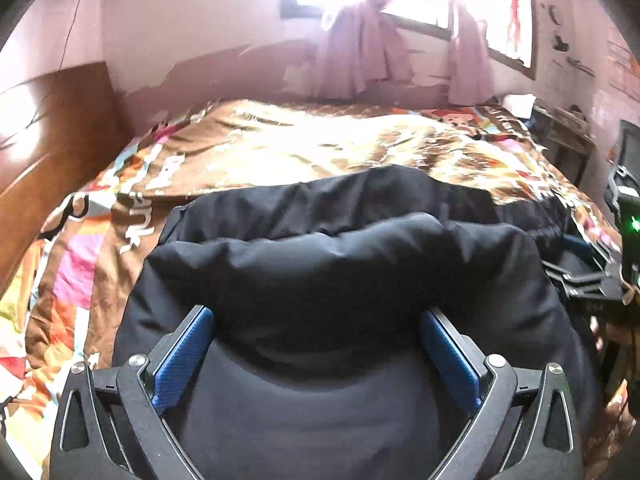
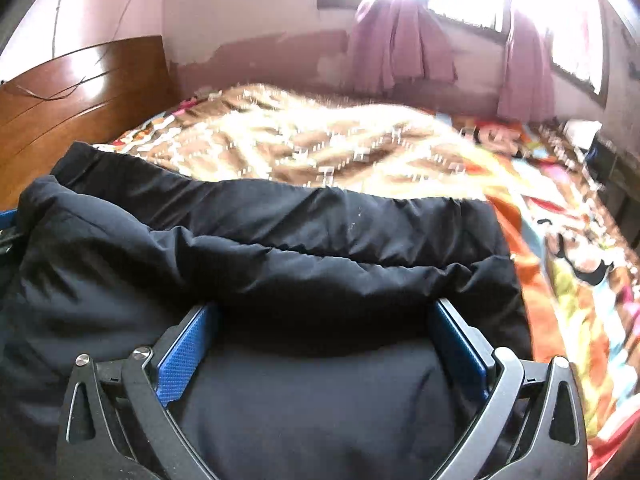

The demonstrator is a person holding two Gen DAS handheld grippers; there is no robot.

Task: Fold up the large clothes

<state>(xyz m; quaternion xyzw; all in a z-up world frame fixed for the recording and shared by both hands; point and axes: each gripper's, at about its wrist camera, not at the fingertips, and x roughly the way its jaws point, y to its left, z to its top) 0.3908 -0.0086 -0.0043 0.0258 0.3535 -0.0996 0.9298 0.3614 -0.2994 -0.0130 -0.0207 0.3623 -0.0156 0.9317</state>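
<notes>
Room: a bedroom with pink walls, a bright window hung with mauve curtains (image 2: pixel 396 44) at the far side, and a bed (image 1: pixel 280 140) filling the middle.
Landmark: the black padded jacket-like garment (image 1: pixel 340 264), lying on the near part of the bed; every place below is given from it.
Left of the garment: a glossy brown wooden headboard (image 2: pixel 80 88), standing at the bed's left end.
Under and beyond the garment: a brown bedcover with bright cartoon patches (image 1: pixel 100 248), spreading out to the left, behind and to the right of it.
Garment state: already doubled over, with a puffy rolled edge lying across a second layer whose far hem shows behind it (image 2: pixel 320 220); the shape is compact but still lumpy.
Left hand-held gripper (image 1: pixel 316 356): jaws spread wide over the near part of the garment, blue pads clear of the cloth, pinching nothing.
Right hand-held gripper (image 2: pixel 324 352): likewise spread wide just over the garment's near right part, holding nothing.
Done, as I judge: at least one fold is laid and both grips appear released.
Left, as I judge: perhaps one more fold and some flattening, since the bundle is thick and uneven.
Containers: none visible; no basket, box or drawer, so the garment simply rests on the bed.
</notes>
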